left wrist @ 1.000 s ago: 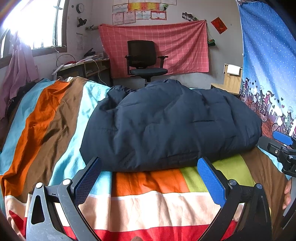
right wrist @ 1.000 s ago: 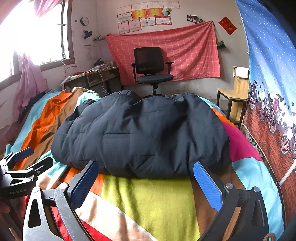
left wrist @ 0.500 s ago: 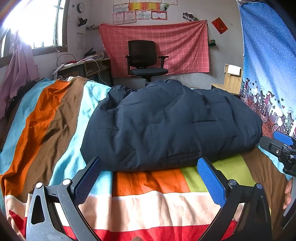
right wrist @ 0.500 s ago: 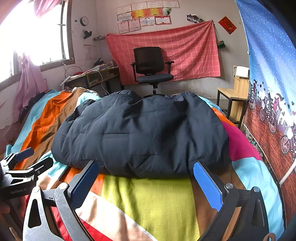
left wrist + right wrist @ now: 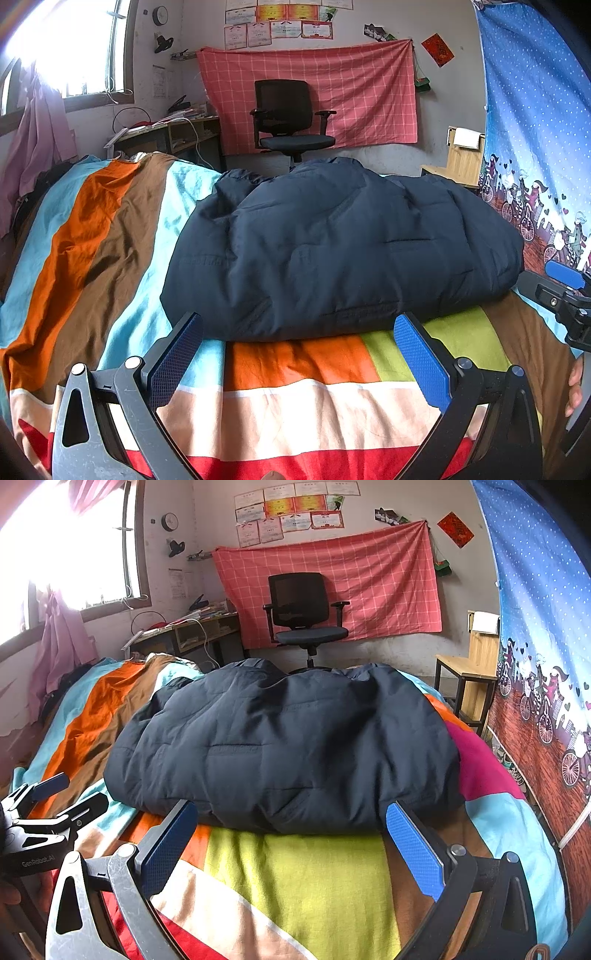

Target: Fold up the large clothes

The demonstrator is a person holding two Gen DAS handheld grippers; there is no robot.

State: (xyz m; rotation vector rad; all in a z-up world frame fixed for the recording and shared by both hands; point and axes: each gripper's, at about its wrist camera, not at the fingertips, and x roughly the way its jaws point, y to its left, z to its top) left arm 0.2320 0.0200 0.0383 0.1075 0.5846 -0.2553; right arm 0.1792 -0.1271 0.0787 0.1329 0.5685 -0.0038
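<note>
A dark navy padded jacket [image 5: 332, 243] lies folded in a thick bundle on a bed with a striped multicolour cover [image 5: 295, 402]. It also shows in the right wrist view [image 5: 288, 746]. My left gripper [image 5: 297, 328] is open and empty, just short of the jacket's near edge, above the cover. My right gripper [image 5: 288, 814] is open and empty, also just short of the near edge. The right gripper shows at the right edge of the left wrist view [image 5: 561, 291]; the left gripper shows at the left edge of the right wrist view [image 5: 48, 805].
A black office chair [image 5: 291, 122] stands beyond the bed against a red checked cloth [image 5: 310, 92]. A cluttered desk [image 5: 166, 133] is at the back left under a bright window. A wooden chair [image 5: 469, 672] and a blue patterned curtain [image 5: 535, 627] are on the right.
Almost nothing has changed. Both grippers stay open and hold nearly still in front of the folded jacket.
</note>
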